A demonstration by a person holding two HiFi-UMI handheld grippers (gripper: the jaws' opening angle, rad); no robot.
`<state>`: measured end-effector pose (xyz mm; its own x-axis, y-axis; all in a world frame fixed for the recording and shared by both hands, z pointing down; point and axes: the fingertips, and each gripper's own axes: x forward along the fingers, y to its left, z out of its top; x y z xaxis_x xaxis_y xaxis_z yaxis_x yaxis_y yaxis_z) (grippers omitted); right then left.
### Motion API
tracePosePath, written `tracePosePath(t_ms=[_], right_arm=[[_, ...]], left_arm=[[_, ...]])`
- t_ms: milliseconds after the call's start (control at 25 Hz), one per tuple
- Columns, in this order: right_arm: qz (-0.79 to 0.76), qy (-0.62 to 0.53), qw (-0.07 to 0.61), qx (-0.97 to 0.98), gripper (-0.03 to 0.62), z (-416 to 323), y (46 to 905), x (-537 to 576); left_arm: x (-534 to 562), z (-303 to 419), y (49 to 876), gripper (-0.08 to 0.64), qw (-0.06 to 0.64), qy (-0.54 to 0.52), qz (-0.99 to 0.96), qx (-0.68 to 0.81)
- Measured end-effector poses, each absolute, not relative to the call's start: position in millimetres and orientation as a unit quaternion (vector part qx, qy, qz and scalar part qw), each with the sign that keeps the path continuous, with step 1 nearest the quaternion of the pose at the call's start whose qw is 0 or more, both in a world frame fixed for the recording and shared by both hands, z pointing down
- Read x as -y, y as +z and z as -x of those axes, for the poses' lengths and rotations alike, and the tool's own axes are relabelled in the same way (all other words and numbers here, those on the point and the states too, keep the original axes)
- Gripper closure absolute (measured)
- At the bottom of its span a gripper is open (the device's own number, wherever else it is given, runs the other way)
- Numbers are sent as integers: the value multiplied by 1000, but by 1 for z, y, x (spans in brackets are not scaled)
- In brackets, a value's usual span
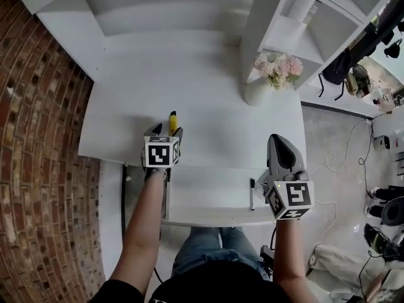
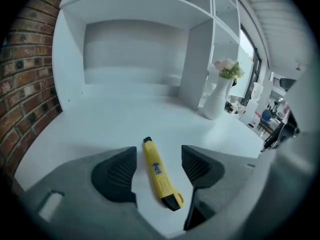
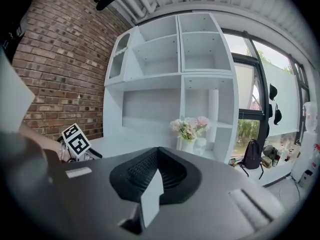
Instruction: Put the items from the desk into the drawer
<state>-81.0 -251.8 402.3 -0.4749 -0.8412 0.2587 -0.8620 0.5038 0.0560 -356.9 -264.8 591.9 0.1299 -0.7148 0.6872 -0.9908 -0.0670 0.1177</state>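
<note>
A yellow utility knife (image 1: 172, 122) (image 2: 161, 176) with black ends lies flat on the white desk (image 1: 208, 100), pointing away from me. My left gripper (image 1: 166, 131) (image 2: 159, 166) is open and low over the desk, one jaw on each side of the knife, not touching it. Below the desk's front edge a white drawer (image 1: 208, 214) stands pulled out, with a black marker (image 1: 252, 193) lying at its right side. To the right of the drawer my right gripper (image 1: 278, 140) (image 3: 157, 171) is shut with nothing in it; its view shows the left gripper's marker cube (image 3: 76, 140).
A white vase of pink flowers (image 1: 265, 81) (image 2: 217, 96) (image 3: 189, 134) stands at the desk's back right, beside the white shelf unit (image 1: 303, 24). A brick wall (image 1: 38, 144) runs along the left. Cables and bags lie on the floor at the right.
</note>
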Motion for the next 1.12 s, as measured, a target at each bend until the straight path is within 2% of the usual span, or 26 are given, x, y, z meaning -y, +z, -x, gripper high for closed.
tracePosePath(t_ms=[200, 520, 760, 1120], right_arm=[[-505, 60, 144, 849, 583, 72, 421, 251], [-512, 72, 146, 843, 583, 62, 425, 254], [-506, 70, 146, 847, 584, 56, 421, 248], [-504, 59, 119, 853, 583, 40, 399, 230]], left_arm=[[267, 355, 630, 289, 331, 273, -665, 611], [265, 361, 652, 436, 362, 289, -630, 623], [261, 364, 647, 446, 384, 264, -627, 624], [243, 353, 590, 448, 342, 207, -644, 652]])
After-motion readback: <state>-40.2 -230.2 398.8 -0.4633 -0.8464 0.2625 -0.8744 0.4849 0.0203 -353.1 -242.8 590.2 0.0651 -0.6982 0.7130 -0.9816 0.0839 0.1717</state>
